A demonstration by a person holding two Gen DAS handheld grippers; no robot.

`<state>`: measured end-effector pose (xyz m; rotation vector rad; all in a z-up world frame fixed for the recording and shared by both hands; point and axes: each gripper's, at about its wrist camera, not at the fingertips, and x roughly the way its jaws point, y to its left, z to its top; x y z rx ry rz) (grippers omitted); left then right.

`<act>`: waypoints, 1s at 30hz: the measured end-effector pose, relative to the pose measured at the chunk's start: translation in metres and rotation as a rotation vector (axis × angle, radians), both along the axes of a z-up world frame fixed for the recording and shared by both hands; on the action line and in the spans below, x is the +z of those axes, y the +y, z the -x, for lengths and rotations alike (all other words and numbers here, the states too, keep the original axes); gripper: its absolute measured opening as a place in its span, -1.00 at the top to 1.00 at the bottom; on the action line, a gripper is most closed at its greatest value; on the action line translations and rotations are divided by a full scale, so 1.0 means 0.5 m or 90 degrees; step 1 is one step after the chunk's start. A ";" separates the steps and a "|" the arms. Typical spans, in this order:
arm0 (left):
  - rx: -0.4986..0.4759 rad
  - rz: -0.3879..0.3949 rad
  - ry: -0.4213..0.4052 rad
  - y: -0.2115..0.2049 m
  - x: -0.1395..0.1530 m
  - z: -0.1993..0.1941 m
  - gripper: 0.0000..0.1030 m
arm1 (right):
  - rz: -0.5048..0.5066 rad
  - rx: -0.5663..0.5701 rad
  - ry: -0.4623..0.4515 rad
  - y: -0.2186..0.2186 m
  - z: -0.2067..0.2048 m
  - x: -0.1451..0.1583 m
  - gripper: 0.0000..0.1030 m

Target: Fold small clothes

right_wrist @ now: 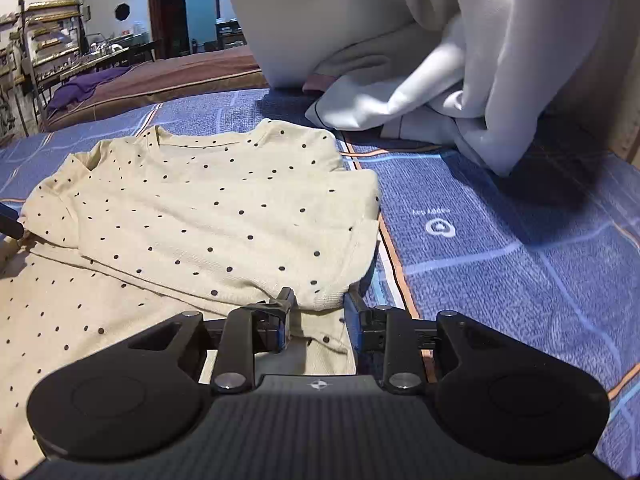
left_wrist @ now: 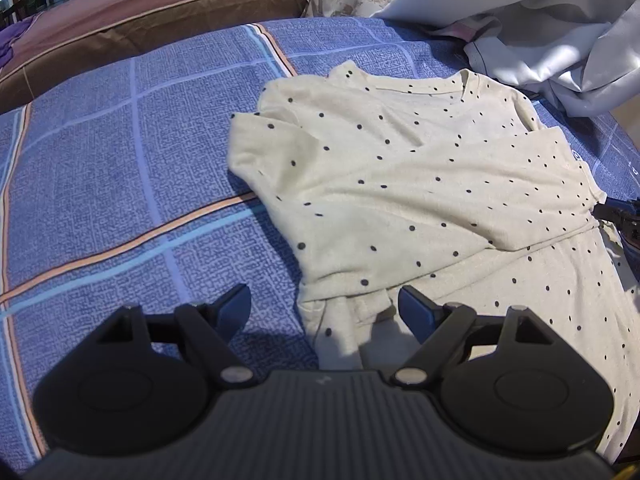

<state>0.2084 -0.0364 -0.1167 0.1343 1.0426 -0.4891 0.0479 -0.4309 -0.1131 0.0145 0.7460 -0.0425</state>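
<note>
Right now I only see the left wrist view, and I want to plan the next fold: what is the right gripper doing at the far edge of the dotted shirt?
Observer: The right gripper has its jaws partly open, with the folded sleeve's hem between them, apparently not pinched.
Operator: Is that hem lifted?
Observer: No, it lies on the dotted shirt layer beneath.
Operator: What is beside it on that side?
Observer: The blue bedsheet, with a small white printed logo on it.
</note>
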 end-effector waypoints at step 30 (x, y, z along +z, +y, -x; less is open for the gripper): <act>-0.039 -0.049 -0.017 0.002 0.011 0.042 -0.65 | -0.183 -0.176 -0.007 -0.109 -0.042 0.011 0.96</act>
